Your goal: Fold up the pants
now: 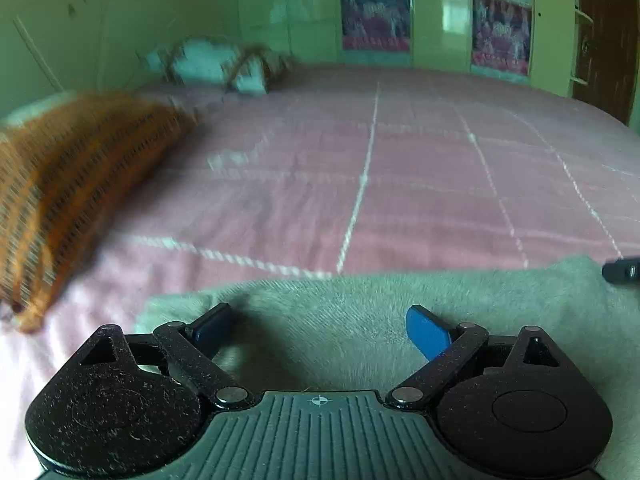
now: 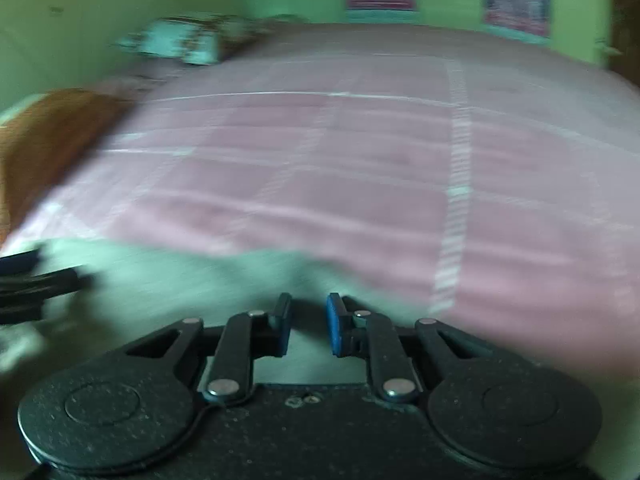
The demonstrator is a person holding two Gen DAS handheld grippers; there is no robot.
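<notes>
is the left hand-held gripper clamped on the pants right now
No, the left hand-held gripper stands wide open above the grey-green pants, with its blue pads far apart and gripping nothing.

Pale grey-green fuzzy pants [image 1: 360,320] spread on a pink bedcover [image 1: 400,200] crossed by thin white grid lines. Orange knitted blanket [image 1: 72,184] banded with dark stripes. Blue pads [image 1: 426,334] on black grippers. Light green wall [image 1: 160,20] carrying pink-and-purple posters [image 1: 376,20].
</notes>
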